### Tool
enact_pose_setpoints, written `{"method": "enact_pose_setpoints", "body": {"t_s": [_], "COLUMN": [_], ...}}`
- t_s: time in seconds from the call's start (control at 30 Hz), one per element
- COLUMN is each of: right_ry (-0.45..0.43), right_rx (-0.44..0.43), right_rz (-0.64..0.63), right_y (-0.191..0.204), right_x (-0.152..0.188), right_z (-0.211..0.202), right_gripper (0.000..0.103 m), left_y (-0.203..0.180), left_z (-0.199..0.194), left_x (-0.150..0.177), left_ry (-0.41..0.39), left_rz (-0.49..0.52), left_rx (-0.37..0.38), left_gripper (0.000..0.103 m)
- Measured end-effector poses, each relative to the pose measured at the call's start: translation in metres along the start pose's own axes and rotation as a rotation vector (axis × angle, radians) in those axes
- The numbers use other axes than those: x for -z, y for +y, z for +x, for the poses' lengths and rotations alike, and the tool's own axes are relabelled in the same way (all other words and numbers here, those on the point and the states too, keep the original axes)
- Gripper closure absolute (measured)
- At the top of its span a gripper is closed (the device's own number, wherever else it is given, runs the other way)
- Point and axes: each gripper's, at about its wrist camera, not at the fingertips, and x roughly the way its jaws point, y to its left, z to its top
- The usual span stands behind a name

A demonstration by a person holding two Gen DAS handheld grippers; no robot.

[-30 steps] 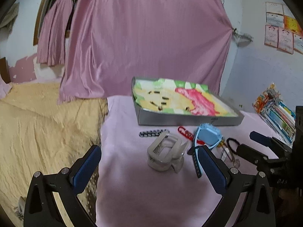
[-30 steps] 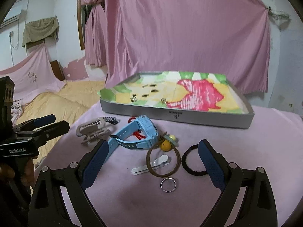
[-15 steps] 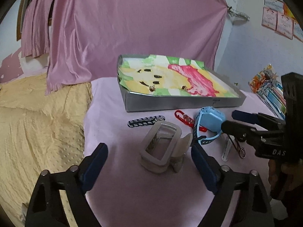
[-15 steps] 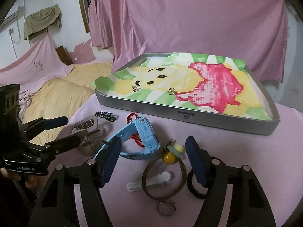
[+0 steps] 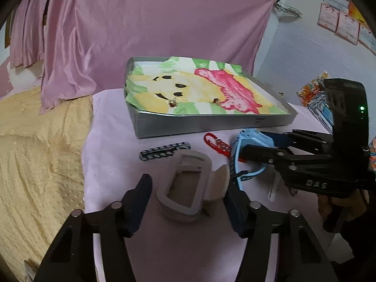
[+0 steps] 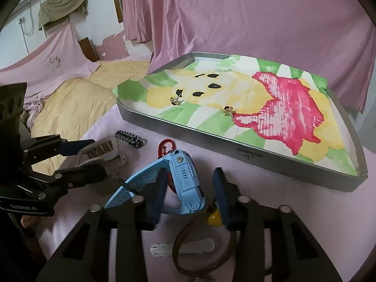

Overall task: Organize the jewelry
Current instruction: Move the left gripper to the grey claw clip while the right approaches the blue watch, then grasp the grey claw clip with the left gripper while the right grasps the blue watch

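- Between my left gripper pads: beige watch on the pink tablecloth. Jaws closing, small gap visible either side, so not gripped yet.
- Between my right gripper pads: blue watch, case standing on edge. Jaws closing; can't tell whether the pads are pressing on it yet.
- Under the right gripper's frame: brown hair tie with a yellow bead, plus a white hair clip.
- Just past the watches: red beaded bracelet touching the blue watch, black-and-white bracelet a bit further left.
- Beyond those: grey tray with a cartoon paper liner, two small earrings lying on it, apart from each other.
- Far back: pink curtain, yellow bedspread to the left.
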Motion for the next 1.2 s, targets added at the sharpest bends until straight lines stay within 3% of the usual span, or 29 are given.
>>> {"method": "enact_pose_setpoints", "body": {"t_s": [0.07, 0.3, 0.6, 0.83, 1.2], "right_ry": [0.003, -0.035, -0.14, -0.218, -0.269], "right_rx": [-0.005, -0.043, -0.13, -0.207, -0.054], "right_rz": [-0.004, 0.03, 0.155, 0.262, 0.281], "right_y": [0.0, -0.003, -0.016, -0.03, -0.062], "right_x": [0.0, 0.005, 0.005, -0.005, -0.037], "right_z": [0.001, -0.005, -0.02, -0.027, -0.03], "right_gripper": [0.079, 0.088, 0.088, 0.088, 0.088], "left_y": [-0.002, 0.001, 0.014, 0.014, 0.007], "left_z": [0.001, -0.003, -0.024, -0.037, -0.011], "left_x": [-0.001, 0.002, 0.002, -0.018, -0.063], "left_ry": [0.005, -0.008, -0.109, -0.214, -0.239], "left_rz": [0.002, -0.038, -0.144, -0.171, -0.166], "left_rx": [0.005, 0.01, 0.007, 0.002, -0.021], "left_gripper": [0.054, 0.054, 0.054, 0.054, 0.054]}}
